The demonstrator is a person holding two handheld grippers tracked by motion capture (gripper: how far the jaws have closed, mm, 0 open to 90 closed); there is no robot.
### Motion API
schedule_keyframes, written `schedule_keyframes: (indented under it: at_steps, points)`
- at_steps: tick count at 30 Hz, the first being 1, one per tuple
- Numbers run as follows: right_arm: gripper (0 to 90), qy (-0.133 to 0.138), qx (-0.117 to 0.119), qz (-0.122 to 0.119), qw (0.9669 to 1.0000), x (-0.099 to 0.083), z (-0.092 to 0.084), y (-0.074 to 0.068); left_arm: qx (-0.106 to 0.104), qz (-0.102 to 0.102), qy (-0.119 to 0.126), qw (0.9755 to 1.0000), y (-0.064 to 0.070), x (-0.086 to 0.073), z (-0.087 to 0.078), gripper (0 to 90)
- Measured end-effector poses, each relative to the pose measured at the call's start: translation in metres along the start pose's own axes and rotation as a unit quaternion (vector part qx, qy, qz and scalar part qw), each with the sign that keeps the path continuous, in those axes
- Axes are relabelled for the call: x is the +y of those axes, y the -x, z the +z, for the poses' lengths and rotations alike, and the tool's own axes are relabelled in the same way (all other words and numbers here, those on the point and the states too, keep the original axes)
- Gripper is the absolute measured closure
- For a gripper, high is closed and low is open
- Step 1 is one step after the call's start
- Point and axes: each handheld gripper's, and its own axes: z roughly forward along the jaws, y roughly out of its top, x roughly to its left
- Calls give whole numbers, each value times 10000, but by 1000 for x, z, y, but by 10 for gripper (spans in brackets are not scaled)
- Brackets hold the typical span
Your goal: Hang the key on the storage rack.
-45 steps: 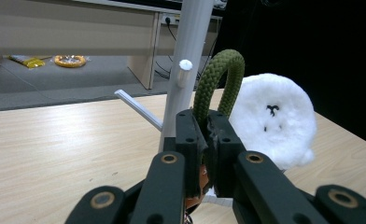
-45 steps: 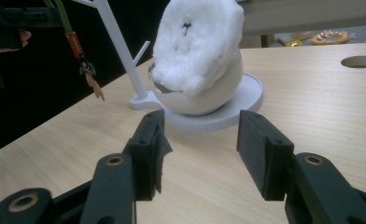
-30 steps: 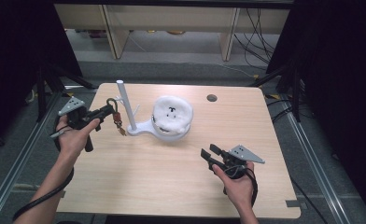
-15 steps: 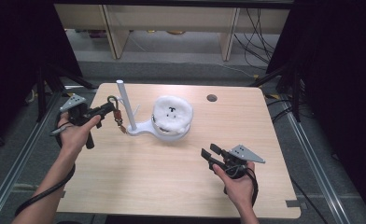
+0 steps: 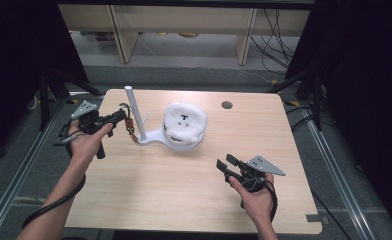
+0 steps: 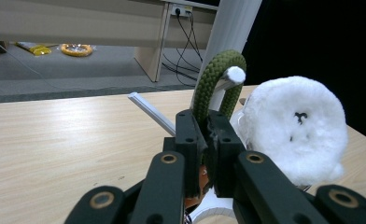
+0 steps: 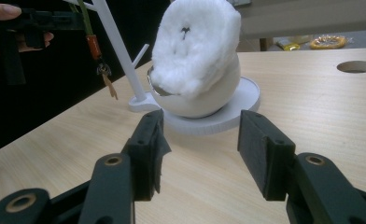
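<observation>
Green cord loop [image 6: 217,77], unlabelled, pinched by left hand-held gripper [image 6: 204,140].

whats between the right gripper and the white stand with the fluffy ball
Nothing: bare table lies between the open right gripper and the white stand, as the right gripper view shows.

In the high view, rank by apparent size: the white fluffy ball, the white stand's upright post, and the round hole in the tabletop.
1. White fluffy ball, clearly the biggest patch.
2. Upright post, tall but thin.
3. Round hole, the smallest.

The hole lies farther from the camera, which shrinks it slightly, but the order holds.
</observation>
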Motion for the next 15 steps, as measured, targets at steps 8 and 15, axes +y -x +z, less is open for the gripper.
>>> schedule_keyframes:
  at_steps: [8,15]
  points:
    - [518,-51,-19,-22,10000,0,-1,0,105,171,16,9998,2,-4,7,837]
    - [518,-36,-65,-34,10000,-1,-3,2,195,351,6,9992,5,-6,12,825]
